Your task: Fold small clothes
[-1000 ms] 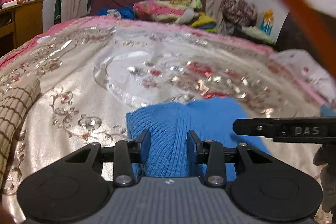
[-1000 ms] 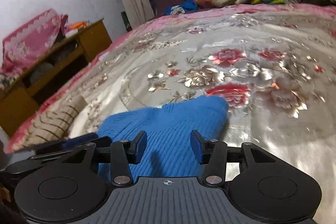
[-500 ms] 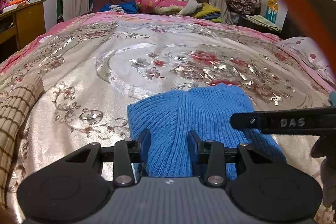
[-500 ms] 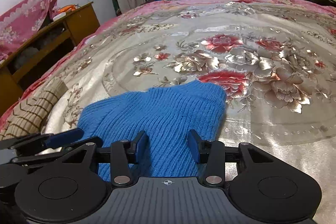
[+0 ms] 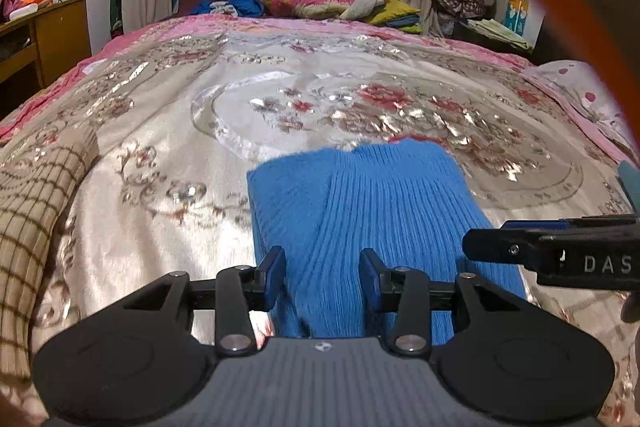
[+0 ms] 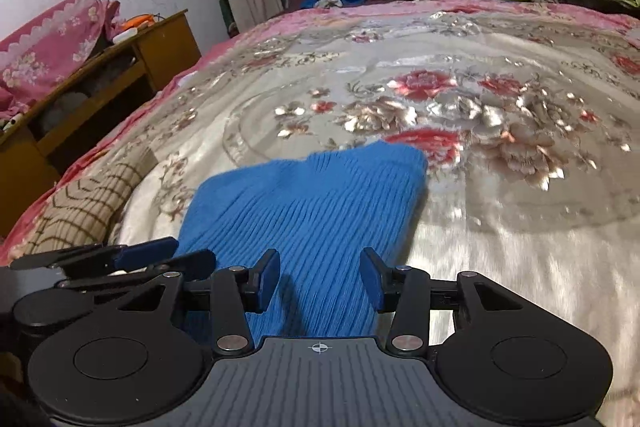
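- One wide bedspread [image 5: 168, 131] (shiny, flowered) carries everything, and the blue knit garment [image 5: 360, 211] lies flat on its near part, directly ahead of both grippers.
- The garment looks already folded into a rough rectangle whose long axis runs away from the cameras, its ribs running the same way; its far end sits at the rim of the bedspread's central floral ring.
- A checked cloth [image 5: 36, 211] lies apart from it, off toward the person's left.
- Both grippers sit over the near end of the garment, side by side: the left gripper [image 5: 322, 279] is over the near left part, the right gripper [image 6: 320, 281] over the near right part, so neither is clearly closer; the right one shows in the left view as a dark finger crossing the garment's right edge.
- The left gripper's jaws stand apart and have just been opening; blue knit shows between the pads [image 5: 274, 277], which do not seem to press on it.
- The right gripper's jaws also stand apart, knit visible between them with a gap on either side (no grip that I can see).
- Judged from this, the next move turns on that near edge: each gripper would have to close on it before carrying it toward the far end.
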A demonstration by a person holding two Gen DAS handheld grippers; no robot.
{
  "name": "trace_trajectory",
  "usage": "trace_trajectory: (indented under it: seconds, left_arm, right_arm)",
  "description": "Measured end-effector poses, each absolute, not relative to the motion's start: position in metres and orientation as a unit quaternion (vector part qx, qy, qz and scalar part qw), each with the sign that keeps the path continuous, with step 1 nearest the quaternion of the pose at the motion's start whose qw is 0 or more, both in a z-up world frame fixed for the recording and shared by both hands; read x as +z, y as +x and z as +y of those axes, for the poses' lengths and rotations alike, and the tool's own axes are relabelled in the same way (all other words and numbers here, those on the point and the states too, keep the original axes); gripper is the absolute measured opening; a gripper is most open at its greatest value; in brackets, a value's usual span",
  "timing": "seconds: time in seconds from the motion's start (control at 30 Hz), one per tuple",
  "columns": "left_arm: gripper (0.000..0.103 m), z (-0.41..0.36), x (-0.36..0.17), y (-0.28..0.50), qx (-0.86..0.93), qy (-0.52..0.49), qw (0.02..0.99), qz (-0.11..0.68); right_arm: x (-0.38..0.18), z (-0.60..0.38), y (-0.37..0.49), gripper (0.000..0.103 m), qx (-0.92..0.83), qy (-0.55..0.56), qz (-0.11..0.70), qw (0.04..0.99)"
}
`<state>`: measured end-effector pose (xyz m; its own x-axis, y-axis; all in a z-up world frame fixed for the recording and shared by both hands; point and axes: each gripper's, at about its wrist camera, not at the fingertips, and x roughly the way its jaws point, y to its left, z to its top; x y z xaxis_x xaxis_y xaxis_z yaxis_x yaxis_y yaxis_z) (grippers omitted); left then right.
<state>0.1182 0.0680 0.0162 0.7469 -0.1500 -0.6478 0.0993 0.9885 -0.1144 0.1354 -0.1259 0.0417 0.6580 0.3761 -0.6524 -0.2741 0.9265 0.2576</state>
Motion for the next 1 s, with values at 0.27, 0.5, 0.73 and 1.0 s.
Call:
trace_trajectory:
  seconds: [0.27,0.5,0.73,1.0]
  left_arm:
    - [0.053,0.062,0.011,0.093,-0.063,-0.026,0.927,0.370]
    - [0.062,0.053,0.013,0.071,-0.061,-0.013,0.928,0.369]
    - [0.071,0.049,0.016,0.054,-0.051,-0.012,0.927,0.371]
    - [0.080,0.045,0.016,0.041,-0.038,-0.013,0.924,0.380]
  right_arm:
    - [0.034,-0.127,0.100,0.045,0.171,0.073,0.392,0.901]
    - [0.043,-0.128,0.072,0.046,0.170,0.078,0.384,0.904]
    - [0.047,-0.125,0.054,0.048,0.171,0.075,0.379,0.906]
    - [0.045,-0.127,0.037,0.049,0.163,0.083,0.382,0.906]
